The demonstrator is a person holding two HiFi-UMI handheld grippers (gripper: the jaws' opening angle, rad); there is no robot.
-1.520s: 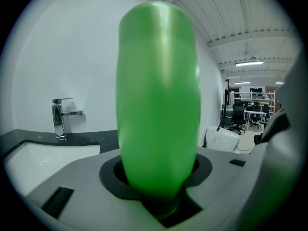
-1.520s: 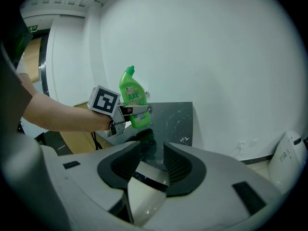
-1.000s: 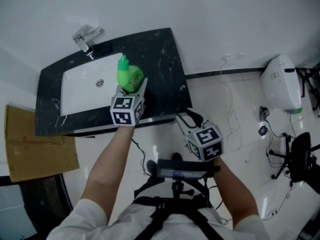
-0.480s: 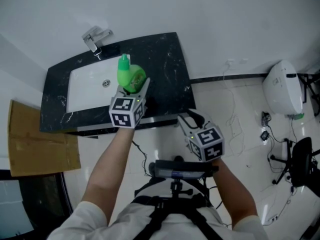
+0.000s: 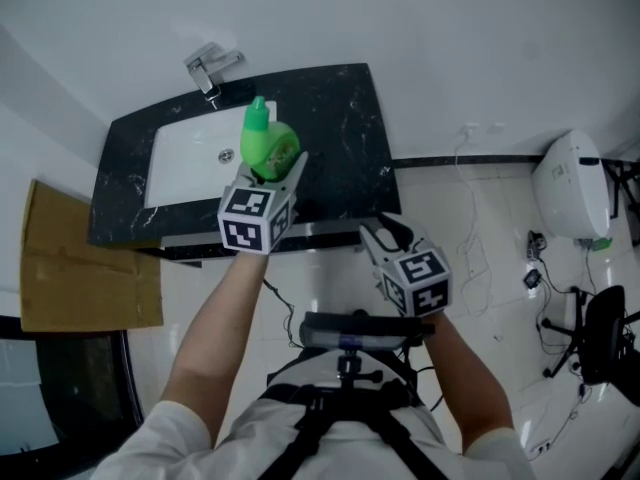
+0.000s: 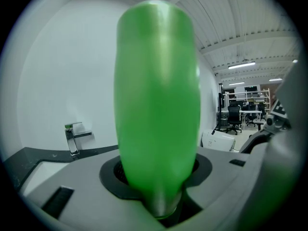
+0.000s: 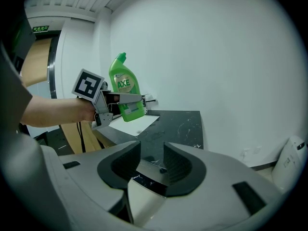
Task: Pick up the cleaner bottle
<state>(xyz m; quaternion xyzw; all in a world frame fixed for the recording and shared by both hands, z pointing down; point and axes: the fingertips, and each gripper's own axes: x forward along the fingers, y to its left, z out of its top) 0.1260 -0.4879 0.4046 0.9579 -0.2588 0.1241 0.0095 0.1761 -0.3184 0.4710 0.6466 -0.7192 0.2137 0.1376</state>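
Bottle: green cleaner bottle (image 5: 268, 146), upright between the jaws of the left tongs (image 5: 270, 173), held clear above the counter (image 5: 340, 128).
Left tongs: clenched on the bottle's lower body.
Right tongs (image 7: 151, 165): released, nothing between the jaws; to the right of the left tongs and nearer the person.
Handling: stiff, smooth plastic, probably with liquid inside, so moderately heavy and liable to slip or tip. Grip the broad body, not the bent neck.
Surroundings: white sink (image 5: 190, 158) and tap (image 5: 212, 68) beyond the left tongs; cardboard (image 5: 85, 268) to their left.
Obstructions: none close around the bottle.
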